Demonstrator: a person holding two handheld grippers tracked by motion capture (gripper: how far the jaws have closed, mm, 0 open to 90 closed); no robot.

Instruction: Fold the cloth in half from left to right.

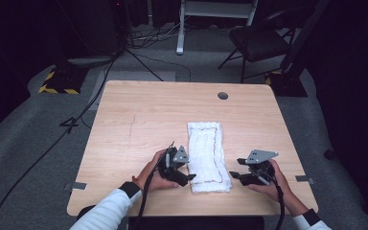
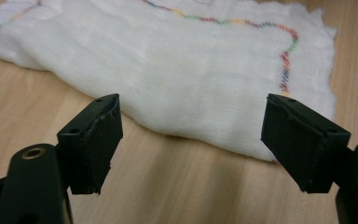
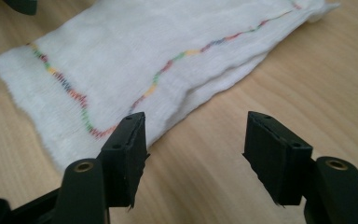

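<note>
High view: folded white cloth (image 1: 208, 155) lies flat on the tabletop (image 1: 139, 120), between your left gripper (image 1: 184, 173) and right gripper (image 1: 237, 175). Both sets of fingers spread, empty, flanking its near end. Looks like pre-grasp; next, close on the near corners.

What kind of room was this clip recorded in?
Most likely a lab or recording studio, not a home: a bare wooden table on grey carpet, cables trailing across the floor, dark surroundings, a folding chair behind. A person's two handheld grippers flank a white cloth.
</note>
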